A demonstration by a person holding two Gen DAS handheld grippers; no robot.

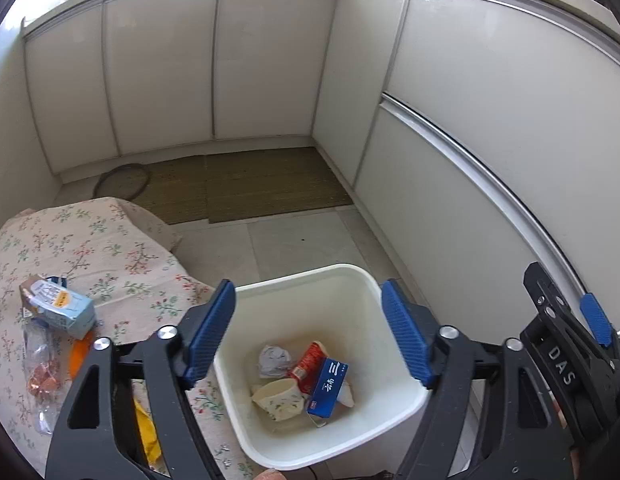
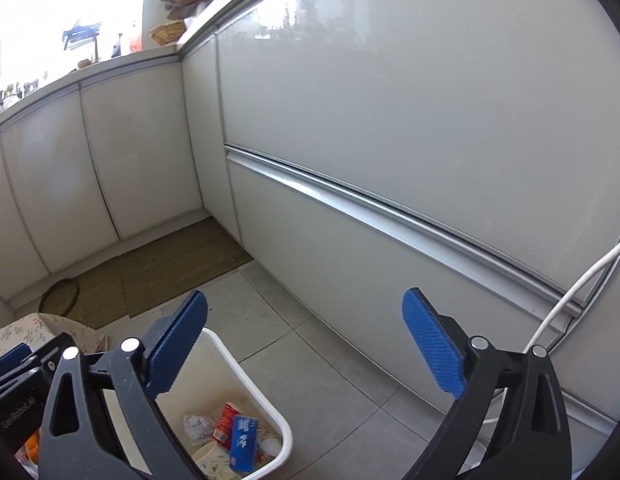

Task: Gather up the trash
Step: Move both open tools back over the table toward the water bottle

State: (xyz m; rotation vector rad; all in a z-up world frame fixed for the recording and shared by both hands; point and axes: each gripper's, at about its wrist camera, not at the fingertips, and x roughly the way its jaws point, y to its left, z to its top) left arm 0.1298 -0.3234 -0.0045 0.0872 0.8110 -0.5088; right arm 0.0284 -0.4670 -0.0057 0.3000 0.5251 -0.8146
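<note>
A white square bin (image 1: 362, 280) stands on the floor beside a table with a floral cloth (image 1: 90, 248). In it lie a blue box (image 1: 328, 386), a red wrapper (image 1: 308, 364), a paper cup (image 1: 278, 398) and a crumpled tissue (image 1: 274, 360). My left gripper (image 1: 310, 332) is open and empty above the bin. My right gripper (image 2: 306, 344) is open and empty, to the right of the bin (image 2: 270, 408); it also shows in the left wrist view (image 1: 566, 320). On the table lie a light-blue carton (image 1: 60, 306), a clear plastic bag (image 1: 38, 368), an orange scrap (image 1: 80, 354) and a yellow scrap (image 1: 146, 432).
White cabinet doors (image 1: 262, 64) wrap the corner; a long drawer front (image 2: 430, 120) runs along the right. A brown mat (image 1: 250, 184) and a dark ring (image 1: 122, 186) lie on the tiled floor. A white cable (image 2: 582, 280) hangs at the far right.
</note>
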